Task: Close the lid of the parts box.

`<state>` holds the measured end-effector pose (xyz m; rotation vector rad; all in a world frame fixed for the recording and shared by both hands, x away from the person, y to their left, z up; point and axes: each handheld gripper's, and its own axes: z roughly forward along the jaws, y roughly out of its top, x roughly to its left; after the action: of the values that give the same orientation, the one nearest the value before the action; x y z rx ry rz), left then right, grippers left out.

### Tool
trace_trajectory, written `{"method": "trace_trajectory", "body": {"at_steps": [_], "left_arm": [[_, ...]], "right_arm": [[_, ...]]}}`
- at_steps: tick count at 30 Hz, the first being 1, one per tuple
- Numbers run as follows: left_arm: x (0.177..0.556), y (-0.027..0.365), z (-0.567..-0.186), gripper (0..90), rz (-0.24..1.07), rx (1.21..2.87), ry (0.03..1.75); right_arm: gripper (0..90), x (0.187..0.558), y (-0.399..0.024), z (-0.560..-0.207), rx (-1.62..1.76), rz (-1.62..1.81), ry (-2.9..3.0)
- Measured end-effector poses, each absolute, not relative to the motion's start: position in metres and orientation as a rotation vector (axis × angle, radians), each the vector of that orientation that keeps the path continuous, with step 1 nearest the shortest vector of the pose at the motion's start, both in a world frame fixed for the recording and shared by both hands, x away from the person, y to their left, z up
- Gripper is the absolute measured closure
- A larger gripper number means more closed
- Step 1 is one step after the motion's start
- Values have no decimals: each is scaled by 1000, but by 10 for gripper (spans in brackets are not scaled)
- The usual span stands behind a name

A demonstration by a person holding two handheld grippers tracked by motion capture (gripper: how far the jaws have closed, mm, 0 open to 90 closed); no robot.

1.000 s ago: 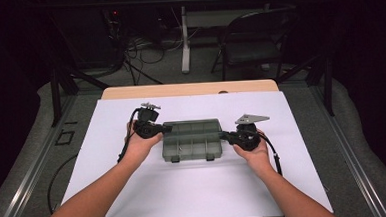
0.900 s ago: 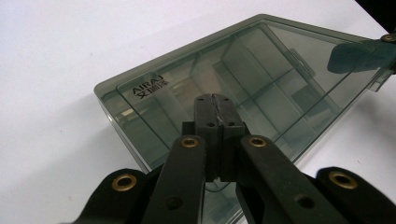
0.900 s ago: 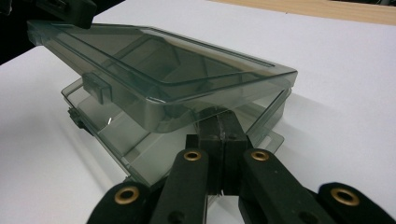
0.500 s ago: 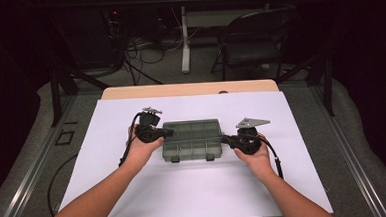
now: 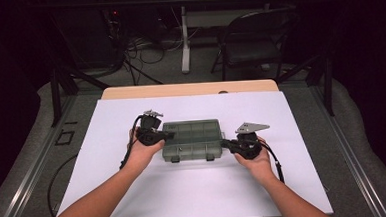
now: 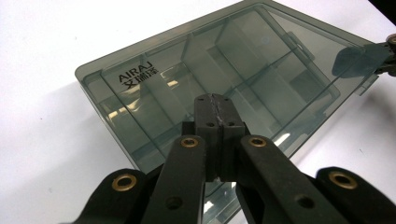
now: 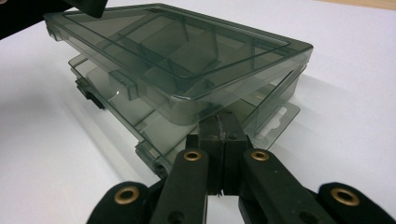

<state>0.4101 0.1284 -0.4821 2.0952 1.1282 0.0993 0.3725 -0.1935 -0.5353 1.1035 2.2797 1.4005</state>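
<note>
Both tongs, left (image 6: 215, 100) and right (image 7: 219, 122), closed empty; smoky translucent plastic compartment box (image 5: 192, 136) between them could slide or tip if pried unevenly.

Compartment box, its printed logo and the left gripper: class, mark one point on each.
compartment box (image 5: 192, 137), high view, on the clear lid's middle.
printed logo (image 6: 135, 75), left gripper view, on the black lettering.
left gripper (image 6: 215, 103), left gripper view, at the shut tips.

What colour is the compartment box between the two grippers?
The compartment box is a smoky, see-through grey with black lettering on the lid, clearest in the left gripper view.
</note>
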Motion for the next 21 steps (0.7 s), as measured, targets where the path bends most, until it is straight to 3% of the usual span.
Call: {"method": "trace_trajectory", "body": {"at_steps": [21], "left_arm": [[399, 129, -495, 900, 85, 2108, 1114]], "right_arm": [[900, 372, -207, -538, 1135, 1381, 2256]]}}
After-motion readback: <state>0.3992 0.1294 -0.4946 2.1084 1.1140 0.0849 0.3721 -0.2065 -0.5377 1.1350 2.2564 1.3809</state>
